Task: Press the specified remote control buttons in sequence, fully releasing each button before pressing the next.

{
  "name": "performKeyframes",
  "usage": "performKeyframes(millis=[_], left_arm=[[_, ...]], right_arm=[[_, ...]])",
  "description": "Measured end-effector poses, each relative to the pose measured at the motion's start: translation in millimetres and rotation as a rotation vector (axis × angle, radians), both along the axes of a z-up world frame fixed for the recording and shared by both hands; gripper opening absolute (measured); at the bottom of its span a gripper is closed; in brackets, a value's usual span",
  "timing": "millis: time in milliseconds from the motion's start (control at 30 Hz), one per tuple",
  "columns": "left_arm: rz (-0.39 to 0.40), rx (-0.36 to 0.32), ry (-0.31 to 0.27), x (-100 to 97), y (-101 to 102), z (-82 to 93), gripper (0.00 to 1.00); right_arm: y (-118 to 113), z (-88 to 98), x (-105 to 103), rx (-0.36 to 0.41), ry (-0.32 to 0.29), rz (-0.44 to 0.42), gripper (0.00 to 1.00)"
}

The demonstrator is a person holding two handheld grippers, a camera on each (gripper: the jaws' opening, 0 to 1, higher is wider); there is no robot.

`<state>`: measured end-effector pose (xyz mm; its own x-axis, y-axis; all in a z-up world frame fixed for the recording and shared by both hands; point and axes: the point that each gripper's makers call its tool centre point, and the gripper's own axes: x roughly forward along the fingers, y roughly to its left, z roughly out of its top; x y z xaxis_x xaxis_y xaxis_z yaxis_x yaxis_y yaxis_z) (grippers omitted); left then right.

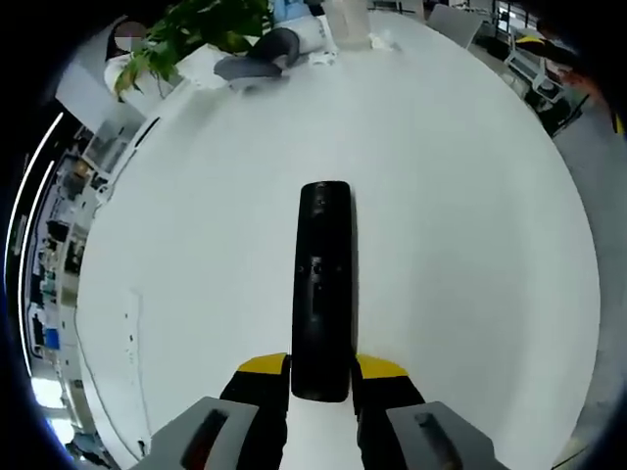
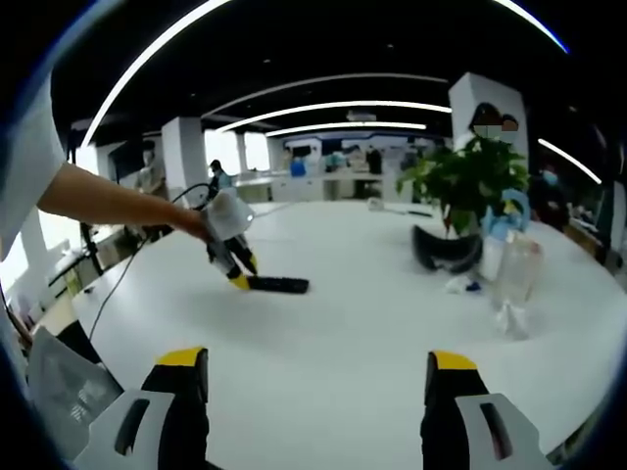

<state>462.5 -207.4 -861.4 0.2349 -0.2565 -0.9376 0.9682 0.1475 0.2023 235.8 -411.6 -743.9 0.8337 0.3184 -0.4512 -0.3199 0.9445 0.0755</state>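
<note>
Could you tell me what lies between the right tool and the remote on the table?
Only bare white table separates the right tool from the remote, per the right gripper view.

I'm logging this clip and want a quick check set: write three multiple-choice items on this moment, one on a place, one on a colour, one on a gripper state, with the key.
1. Where does the long black remote control lie?
A. On the white table, its near end between the left gripper's jaws
B. Beside the potted plant
C. On the floor

2. What colour are the jaw tips of the right gripper?
A. Red
B. Yellow
C. Blue

3. How does the right gripper stand?
A. Shut on a bottle
B. Shut on the remote
C. Open, holding nothing

Key: 1 A, the left gripper has a jaw at either side of the remote's near end on the white table. 2 B, both tips show yellow. 3 C, its jaws stand wide apart with bare table between.
</note>
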Motion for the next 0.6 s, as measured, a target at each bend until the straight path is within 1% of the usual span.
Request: performKeyframes(millis=[100, 200, 233, 333, 433, 500, 533, 600], left_arm=[[0.001, -0.012, -0.016, -0.9, 0.6, 0.7, 0.27], [0.06, -0.032, -0.051, 5.2, 2.6, 2.6, 0.34], [0.101, -0.047, -0.058, 6.7, 4.5, 3.4, 0.35], [0.226, -0.095, -0.036, 6.4, 8.9, 3.5, 0.36], [0.308, -0.135, -0.055, 10.4, 14.1, 5.3, 0.42], [0.375, -0.167, -0.054, 11.3, 17.9, 5.0, 0.44], [0.448, -0.183, -0.067, 13.2, 22.4, 5.6, 0.47], [0.477, -0.217, -0.085, 13.1, 23.9, 6.9, 0.5]], right_arm=[[-0.2, 1.4, 0.2, -0.003, -0.009, -0.001, 0.9], [-0.9, 2.0, 0.2, -0.001, -0.012, -0.004, 0.9], [-1.2, 2.0, 0.3, 0.0, -0.013, -0.006, 0.9], [-1.6, 3.4, 0.3, -0.002, -0.02, -0.009, 0.9], [-2.1, 4.2, 0.5, -0.002, -0.023, -0.012, 0.91], [-2.1, 4.8, 0.6, -0.003, -0.028, -0.012, 0.91], [-2.2, 5.7, 0.8, -0.003, -0.033, -0.013, 0.91], [-2.3, 6.6, 1.0, -0.002, -0.037, -0.013, 0.91]])
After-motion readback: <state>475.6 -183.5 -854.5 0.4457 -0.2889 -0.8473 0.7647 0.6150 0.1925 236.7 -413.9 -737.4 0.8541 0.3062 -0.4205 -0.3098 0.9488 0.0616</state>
